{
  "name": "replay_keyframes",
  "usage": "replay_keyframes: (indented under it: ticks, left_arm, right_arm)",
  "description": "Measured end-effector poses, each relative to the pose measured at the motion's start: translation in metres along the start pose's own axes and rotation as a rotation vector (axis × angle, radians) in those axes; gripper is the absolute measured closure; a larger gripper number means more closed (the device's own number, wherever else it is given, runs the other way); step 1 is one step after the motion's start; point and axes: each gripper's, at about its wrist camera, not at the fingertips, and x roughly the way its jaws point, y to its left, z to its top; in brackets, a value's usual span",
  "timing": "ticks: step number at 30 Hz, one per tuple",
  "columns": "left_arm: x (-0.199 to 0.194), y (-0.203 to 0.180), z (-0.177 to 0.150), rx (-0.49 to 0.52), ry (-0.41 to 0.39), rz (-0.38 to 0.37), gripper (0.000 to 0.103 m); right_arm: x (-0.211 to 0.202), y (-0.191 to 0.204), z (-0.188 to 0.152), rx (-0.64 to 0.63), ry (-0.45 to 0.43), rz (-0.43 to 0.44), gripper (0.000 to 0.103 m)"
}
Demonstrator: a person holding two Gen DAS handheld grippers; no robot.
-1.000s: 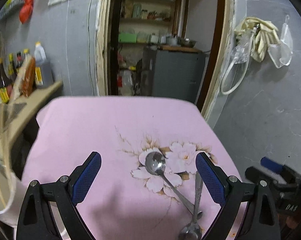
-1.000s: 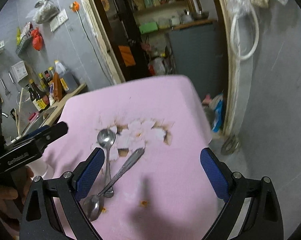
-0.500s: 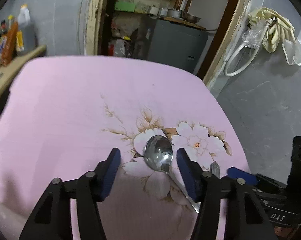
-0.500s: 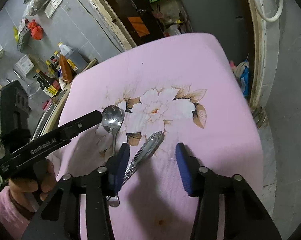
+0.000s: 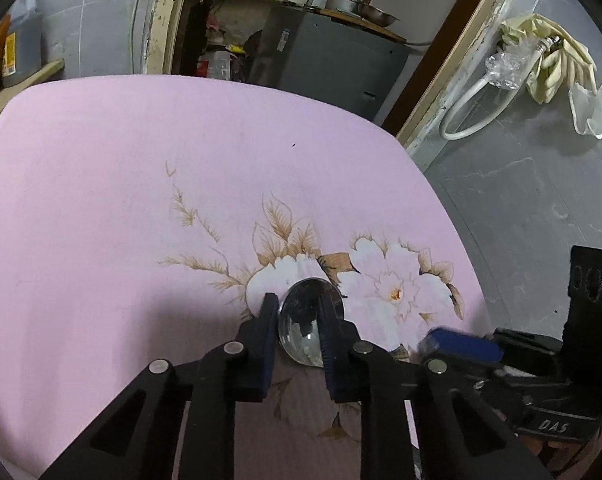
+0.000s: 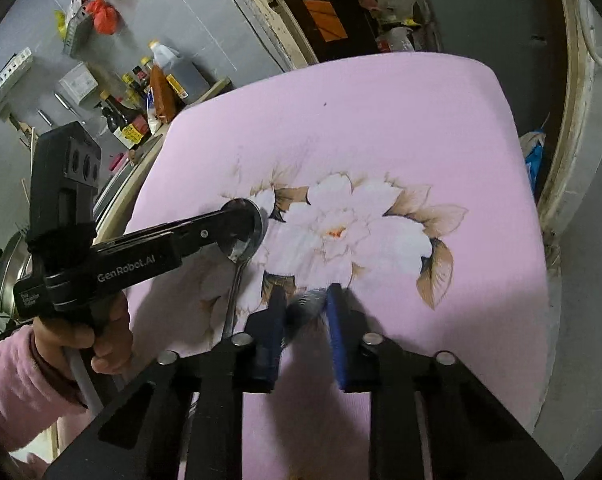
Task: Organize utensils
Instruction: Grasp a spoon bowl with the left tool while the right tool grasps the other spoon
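Observation:
Two metal spoons lie crossed on a pink cloth with a flower print (image 5: 141, 184). My left gripper (image 5: 299, 308) has closed around the bowl of the first spoon (image 5: 305, 320), fingers on either side of it. In the right wrist view the same spoon (image 6: 245, 236) shows with its handle running toward me. My right gripper (image 6: 305, 300) has closed around the handle end of the second spoon (image 6: 307, 300), which is blurred; the rest of it is hidden under the gripper.
The pink cloth (image 6: 381, 120) covers a small table. Sauce bottles (image 6: 149, 92) stand on a counter to the left. A doorway with a grey cabinet (image 5: 329, 64) is behind the table. A hose and gloves (image 5: 541, 60) hang on the right wall.
Both grippers have come down to the cloth and narrowed from wide open to closed, the left around the spoon bowl, the right around the other spoon's handle.

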Motion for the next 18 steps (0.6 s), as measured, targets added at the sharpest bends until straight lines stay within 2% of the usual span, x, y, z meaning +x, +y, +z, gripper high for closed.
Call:
replay_keyframes:
  ticks: [11, 18]
  left_arm:
    - [-0.007, 0.006, 0.003, -0.02, 0.003, -0.008, 0.097]
    - [-0.026, 0.0, 0.002, 0.005, -0.025, 0.028, 0.099]
  right_arm:
    - [0.006, -0.018, -0.01, 0.161, 0.013, 0.152, 0.099]
    - [-0.005, 0.001, -0.015, 0.154, -0.03, 0.173, 0.1]
